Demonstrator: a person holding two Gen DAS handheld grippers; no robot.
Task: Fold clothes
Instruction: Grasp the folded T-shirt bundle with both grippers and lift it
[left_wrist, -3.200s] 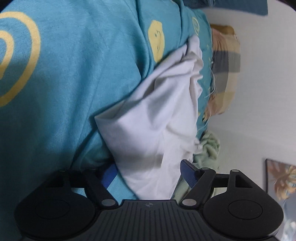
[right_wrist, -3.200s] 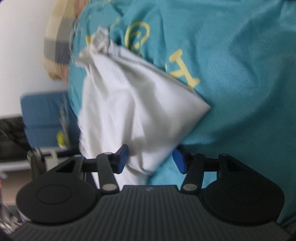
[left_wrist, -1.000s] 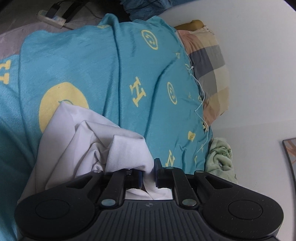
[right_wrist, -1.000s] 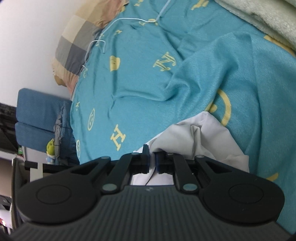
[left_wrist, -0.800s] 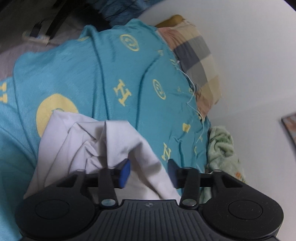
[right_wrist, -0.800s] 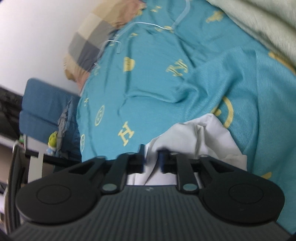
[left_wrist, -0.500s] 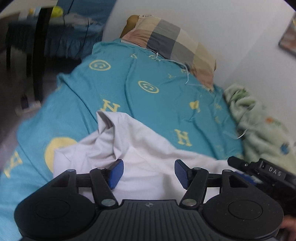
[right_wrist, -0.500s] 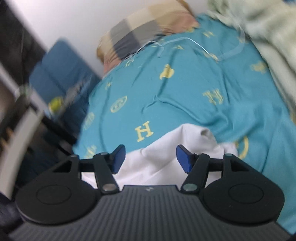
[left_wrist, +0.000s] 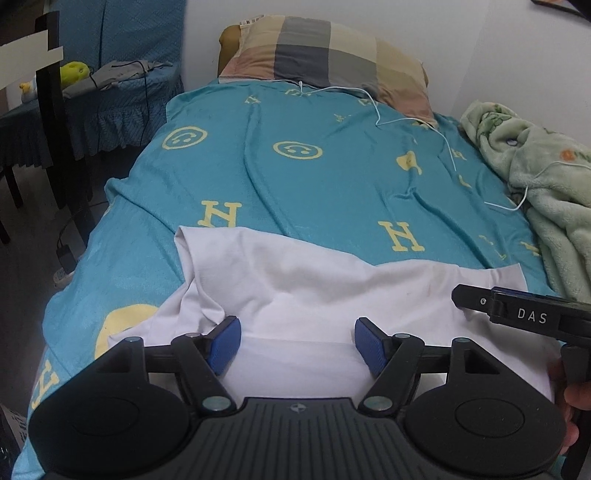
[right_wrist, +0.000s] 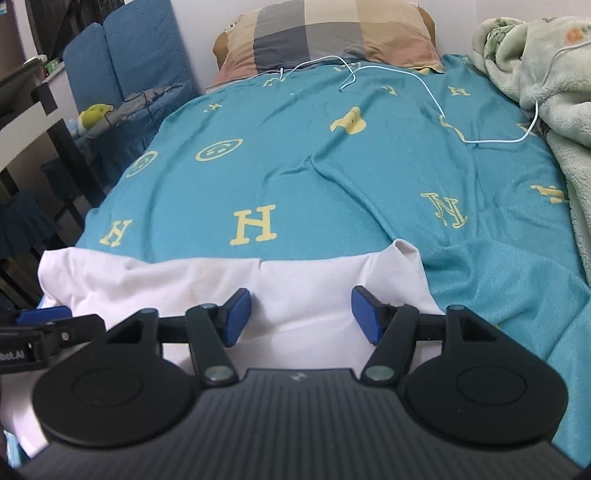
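A white garment (left_wrist: 314, 280) lies spread and creased across the near end of a teal bedsheet (left_wrist: 295, 184) printed with yellow letters and faces. My left gripper (left_wrist: 296, 338) hovers over the garment's near left part. Its jaws are opening and the blue pads touch no cloth. In the right wrist view the same white garment (right_wrist: 207, 280) lies flat below my right gripper (right_wrist: 301, 308), which stands open with nothing between its pads. The right tool's black body (left_wrist: 532, 315) shows at the left view's right edge, held by a hand (left_wrist: 576, 395).
A checked pillow (left_wrist: 332, 59) lies at the bed's head against the wall. A pale green fleece blanket (left_wrist: 546, 177) is heaped along the right side, with a white cable (left_wrist: 447, 144) trailing over the sheet. Left of the bed stand a blue covered chair (left_wrist: 122, 74) and a dark table leg (left_wrist: 55, 110).
Both grippers let go of the white garment and opened. Both rolled upright and drew back, and the garment now lies spread on the sheet.
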